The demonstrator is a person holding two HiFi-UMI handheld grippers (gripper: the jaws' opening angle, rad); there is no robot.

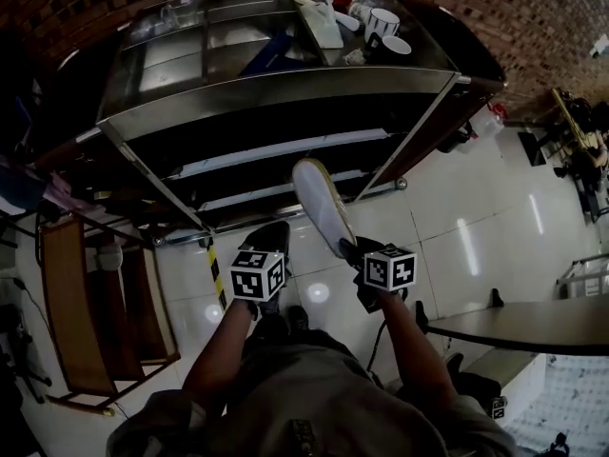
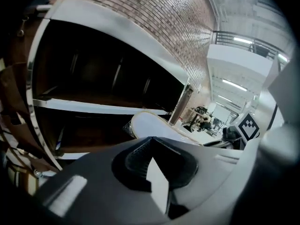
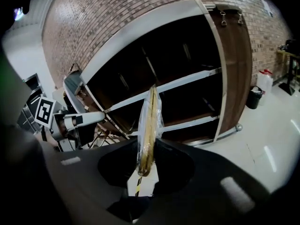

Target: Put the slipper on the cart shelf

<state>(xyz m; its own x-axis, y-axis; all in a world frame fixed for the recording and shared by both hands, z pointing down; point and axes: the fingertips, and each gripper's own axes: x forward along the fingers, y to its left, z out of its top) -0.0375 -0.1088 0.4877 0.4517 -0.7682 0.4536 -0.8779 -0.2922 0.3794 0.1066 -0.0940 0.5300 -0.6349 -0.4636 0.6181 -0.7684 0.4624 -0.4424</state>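
Head view: the cart (image 1: 285, 89) stands against a brick wall, open front toward the person, with two mugs (image 1: 385, 29) on top. The slipper (image 1: 322, 203) is in the air just in front of the cart's lower shelves, pale sole up and toe toward them, resting on no shelf. The right tool (image 1: 350, 248) clamps its near end. The left tool (image 1: 271, 234) hangs in front of the cart, beside the slipper and apart from it.

Left gripper view: the left tool (image 2: 150, 142) has its jaws closed together with nothing between them. The slipper (image 2: 150, 125) shows beyond, before the cart's dark shelves (image 2: 98, 108).

Right gripper view: the right tool (image 3: 147, 165) grips the slipper (image 3: 149, 121), seen edge-on in clear wrapping, before the cart (image 3: 187, 78).
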